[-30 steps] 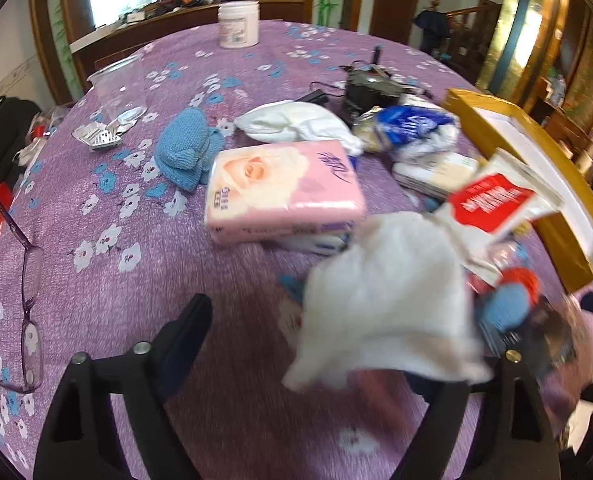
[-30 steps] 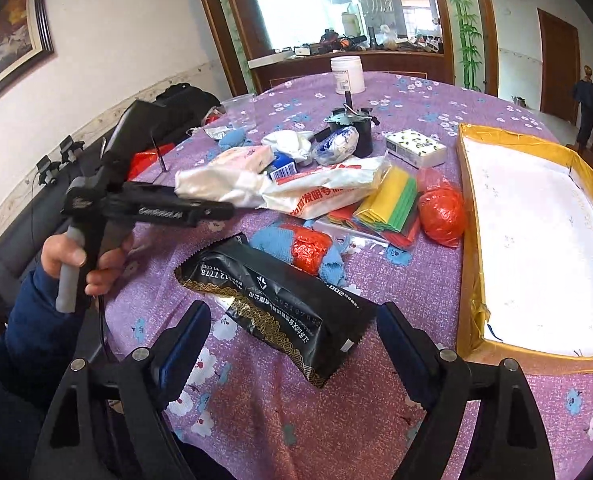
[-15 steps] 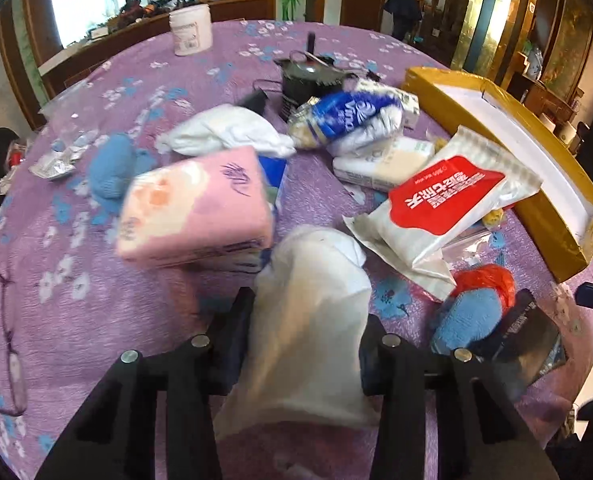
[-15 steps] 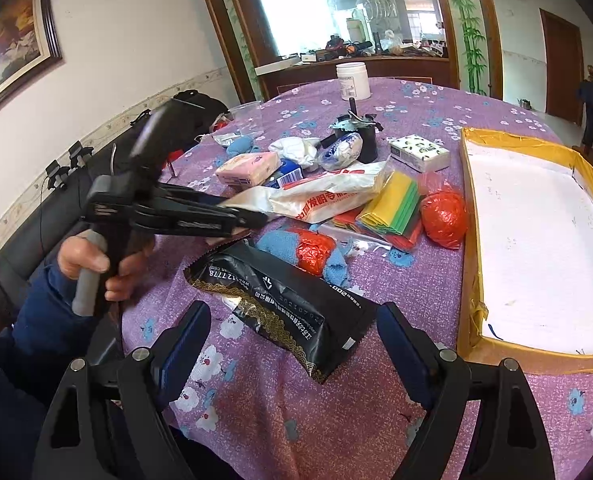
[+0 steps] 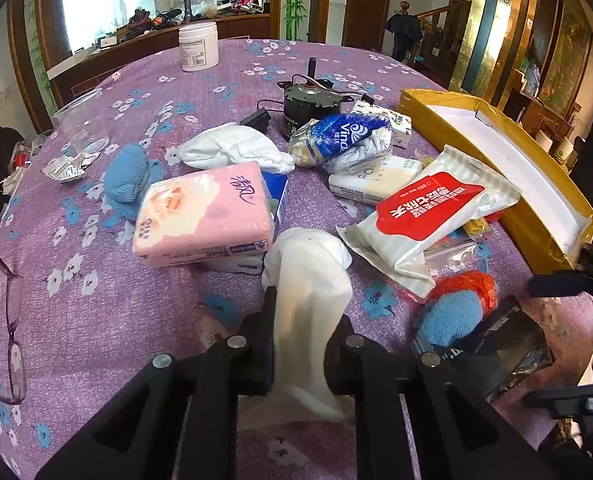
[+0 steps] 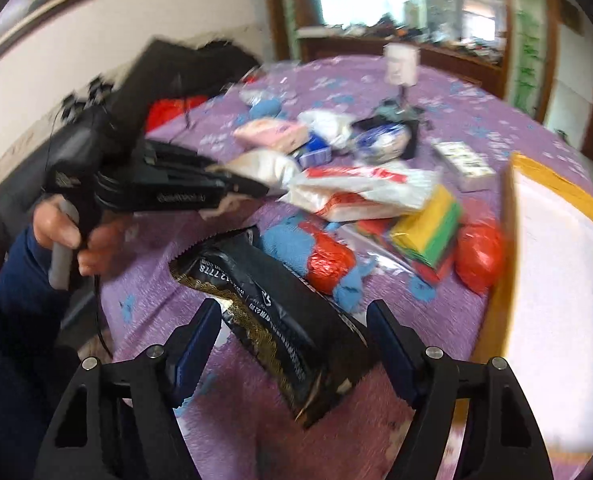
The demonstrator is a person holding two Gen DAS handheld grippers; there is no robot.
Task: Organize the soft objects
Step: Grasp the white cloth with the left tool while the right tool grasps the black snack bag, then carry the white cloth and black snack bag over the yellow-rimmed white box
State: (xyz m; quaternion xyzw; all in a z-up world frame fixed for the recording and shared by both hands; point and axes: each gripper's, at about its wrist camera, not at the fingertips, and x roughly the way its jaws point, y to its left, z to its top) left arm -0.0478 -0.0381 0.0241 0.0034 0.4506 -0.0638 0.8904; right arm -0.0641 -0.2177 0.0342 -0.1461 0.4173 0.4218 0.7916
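**Left tongs clenched on white cloth; right tongs spread over black pouch**

Left tongs (image 5: 302, 320): clamped on a limp white cloth (image 5: 308, 276), which bunches up beyond the tips above the counter, just beside the pink pack. Right tongs (image 6: 294, 336): jaws wide but just now narrowing, straddling one end of a glossy black foil pouch with gold trim (image 6: 280, 312); pads not pressing it. View blurred.

Largest down:
- round counter under purple flowered cover (image 5: 96, 320)
- shallow gold-edged box, white inside (image 5: 508, 160), at the counter's right edge
- red-and-white wipes packet (image 5: 428, 208)
- pink tissue pack (image 5: 204, 216)
- blue knitted piece (image 5: 130, 180), left of the pink pack
- blue knitted piece with an orange plastic bag (image 6: 328, 256), touching the pouch.
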